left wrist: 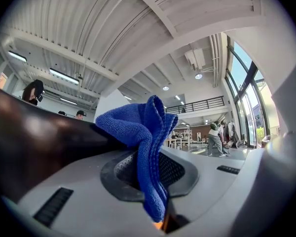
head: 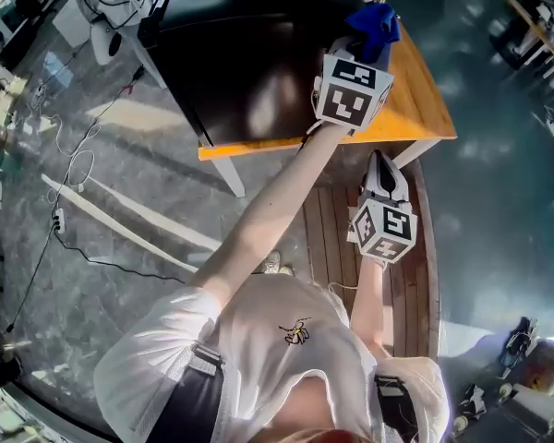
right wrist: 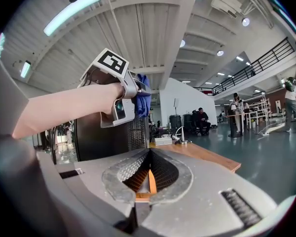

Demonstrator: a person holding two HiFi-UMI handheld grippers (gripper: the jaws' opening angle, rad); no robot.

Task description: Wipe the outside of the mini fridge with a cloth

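Note:
The mini fridge (head: 249, 72) is a black box standing on a wooden table (head: 415, 109). My left gripper (head: 365, 37) is raised at the fridge's right side and is shut on a bunched blue cloth (head: 376, 24). In the left gripper view the cloth (left wrist: 138, 127) sticks up from between the jaws, with the fridge's dark surface (left wrist: 34, 142) close on the left. My right gripper (head: 380, 166) hangs lower, in front of the table's edge, shut on nothing. The right gripper view looks up at the left gripper (right wrist: 133, 100), the cloth (right wrist: 142, 100) and the fridge (right wrist: 96, 137).
A slatted wooden board (head: 415, 275) lies on the floor under my right arm. White planks (head: 120, 215), cables and a power strip (head: 60, 218) lie on the floor to the left. A small white box (right wrist: 164, 141) and a cable sit on the table (right wrist: 207, 157).

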